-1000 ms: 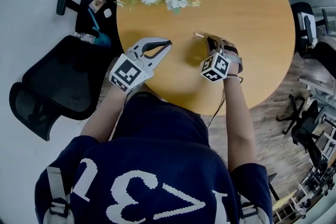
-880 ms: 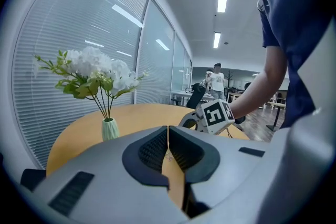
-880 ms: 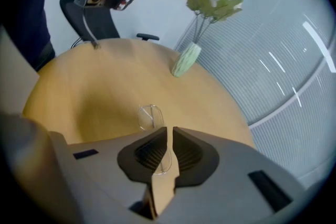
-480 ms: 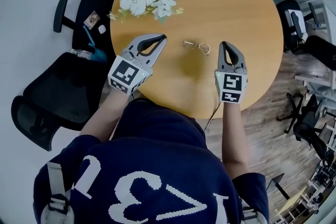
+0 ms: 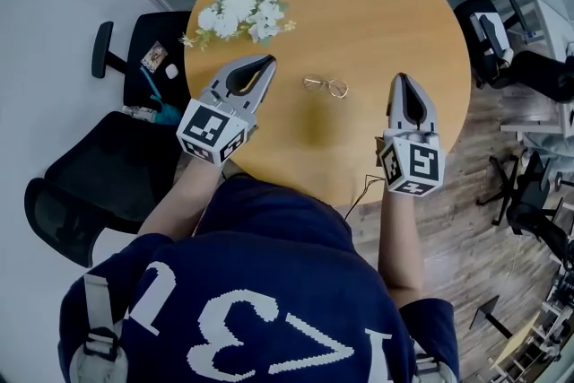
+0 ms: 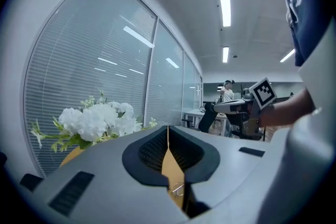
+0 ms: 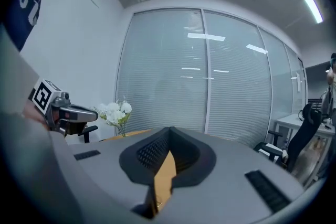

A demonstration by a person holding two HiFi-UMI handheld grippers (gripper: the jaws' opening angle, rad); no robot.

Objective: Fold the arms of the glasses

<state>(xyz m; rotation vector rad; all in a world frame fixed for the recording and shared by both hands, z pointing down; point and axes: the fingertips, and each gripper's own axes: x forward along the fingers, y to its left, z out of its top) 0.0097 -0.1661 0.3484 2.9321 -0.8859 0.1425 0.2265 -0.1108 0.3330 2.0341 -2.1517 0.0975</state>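
Note:
The thin wire-framed glasses (image 5: 325, 86) lie flat on the round wooden table (image 5: 386, 4), between my two grippers and touched by neither. At this size I cannot make out how their arms lie. My left gripper (image 5: 267, 61) hovers to their left, jaws shut and empty. My right gripper (image 5: 401, 78) hovers to their right near the table edge, also shut with nothing in it. In the left gripper view, the jaw tips (image 6: 168, 127) meet, and the glasses (image 6: 177, 189) show small through the slit below them. The right gripper view shows its jaws (image 7: 169, 132) closed together.
White flowers (image 5: 240, 3) stand at the table's far left, beyond the left gripper. Black office chairs (image 5: 99, 157) are on the floor to the left, with more chairs (image 5: 502, 40) to the right. Glass walls with blinds (image 7: 210, 86) enclose the room.
My right gripper came off the glasses, lifted, rolled upright and drew back to the right. The left gripper rose a little. The glasses stay on the table.

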